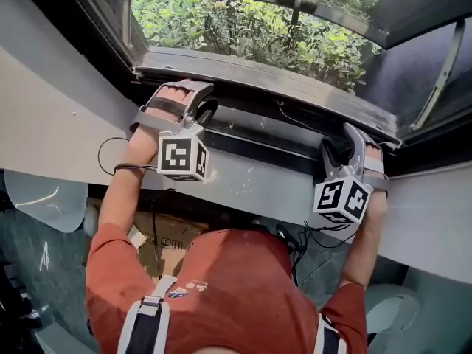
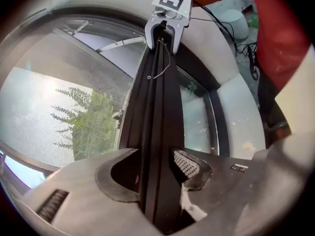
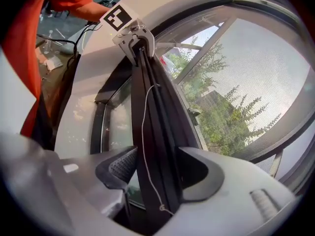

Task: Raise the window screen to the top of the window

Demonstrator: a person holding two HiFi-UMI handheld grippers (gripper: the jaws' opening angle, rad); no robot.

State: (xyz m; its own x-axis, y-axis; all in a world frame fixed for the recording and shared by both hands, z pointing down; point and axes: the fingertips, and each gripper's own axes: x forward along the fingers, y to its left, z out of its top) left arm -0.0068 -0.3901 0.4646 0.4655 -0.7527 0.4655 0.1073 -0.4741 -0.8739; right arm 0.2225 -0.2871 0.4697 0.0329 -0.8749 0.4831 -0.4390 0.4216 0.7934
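Observation:
The window screen's black bottom bar (image 1: 254,140) runs across above the white sill, and its grey mesh (image 2: 59,107) stands beyond it. My left gripper (image 1: 193,100) straddles the bar near its left end. In the left gripper view this gripper (image 2: 157,168) is open, its ribbed pad (image 2: 187,163) just off the bar (image 2: 157,107). My right gripper (image 1: 346,144) straddles the bar near its right end. In the right gripper view it (image 3: 157,168) is open too, with a gap between its pad (image 3: 123,166) and the bar (image 3: 152,112). A thin cord (image 3: 143,132) hangs along the bar.
The white sill (image 1: 243,183) lies below the bar. A metal window stay (image 1: 442,65) crosses the right pane. Green bushes (image 1: 243,28) show outside. Under the sill are a cardboard box (image 1: 166,234) and black cables (image 1: 302,242).

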